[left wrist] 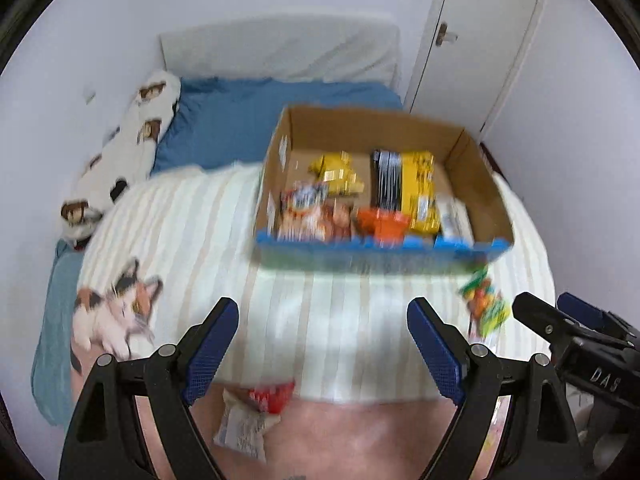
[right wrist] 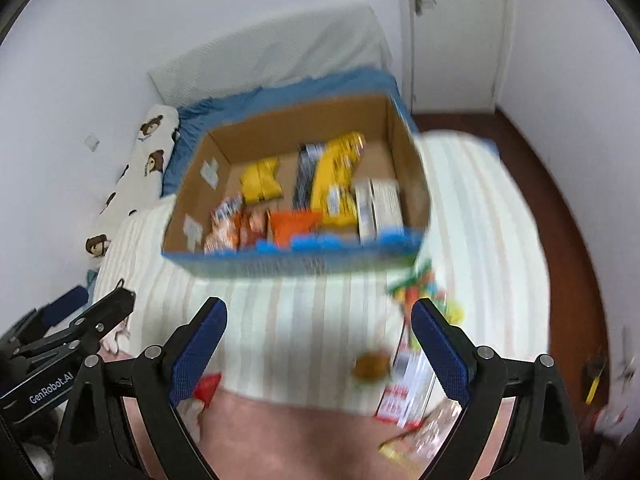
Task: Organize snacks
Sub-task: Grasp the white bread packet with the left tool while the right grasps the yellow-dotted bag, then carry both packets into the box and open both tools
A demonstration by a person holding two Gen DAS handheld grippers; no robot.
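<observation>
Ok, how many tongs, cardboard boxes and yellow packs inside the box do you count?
Tongs: 2 (left tongs, right tongs)
Cardboard box: 1
Yellow packs in it: 2 (small yellow pack, large yellow pack)
Total: 5

The box (left wrist: 476, 168) was plain brown corrugated cardboard, matt inside, with a printed blue front edge. The snack packets (left wrist: 420, 184) in it looked like glossy plastic film. The striped blanket (left wrist: 192, 216) on the bed was soft matt cloth. Each tool (left wrist: 322, 344) had matt black plastic arms, rough blue textured pads (right wrist: 200, 344) and 2 shiny metal pins.
</observation>
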